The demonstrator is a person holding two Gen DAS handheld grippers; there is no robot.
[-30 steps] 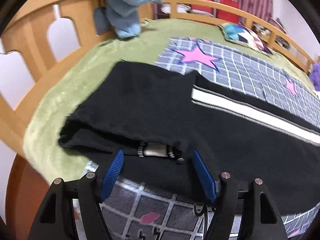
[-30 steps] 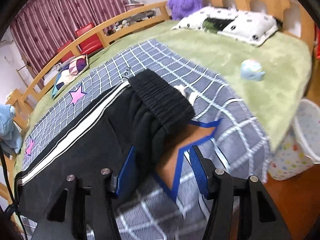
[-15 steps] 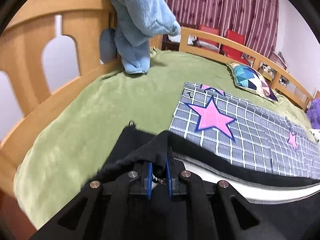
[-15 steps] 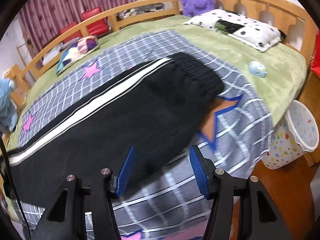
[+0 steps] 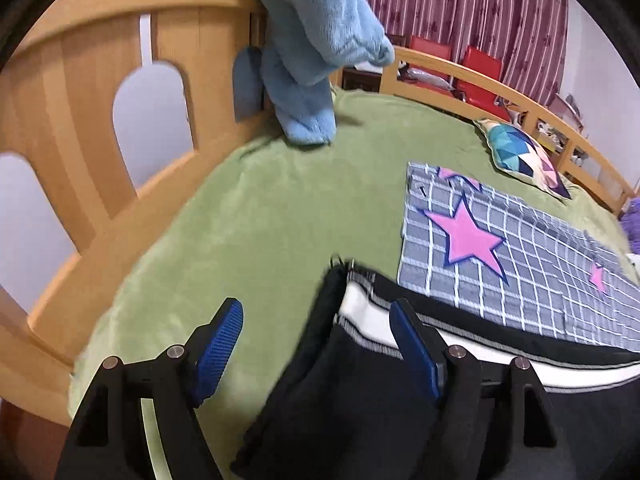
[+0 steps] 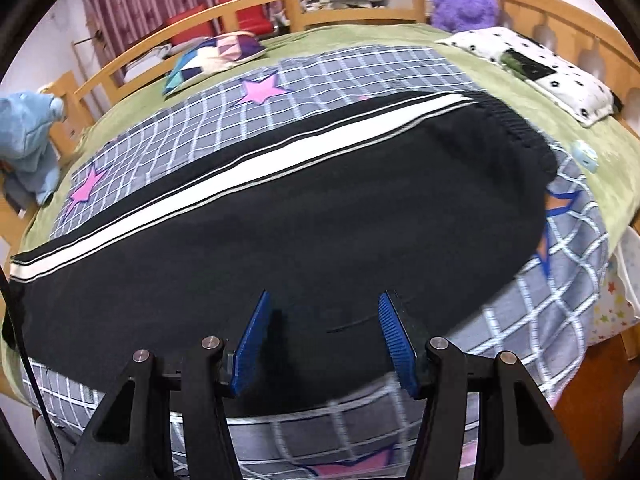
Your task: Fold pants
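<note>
Black pants (image 6: 320,208) with a white side stripe (image 6: 224,196) lie flat and lengthwise on the grey checked blanket (image 6: 360,68), waistband (image 6: 516,128) at the right. In the left wrist view the leg cuffs (image 5: 360,320) lie at the blanket's left end. My left gripper (image 5: 316,344) is open and empty just above the cuff end. My right gripper (image 6: 324,332) is open and empty over the pants' near edge.
A green bedspread (image 5: 248,216) covers the bed inside a wooden rail (image 5: 80,92). A blue plush toy (image 5: 308,40) hangs on the left rail. A colourful cushion (image 6: 216,56), spotted pillow (image 6: 532,64), purple plush (image 6: 464,0) and white bin (image 6: 616,304) surround the bed.
My left gripper was shut on the cuff half a second ago and has opened and let it go. The pants now lie spread flat. My right gripper pulled back, staying open.
</note>
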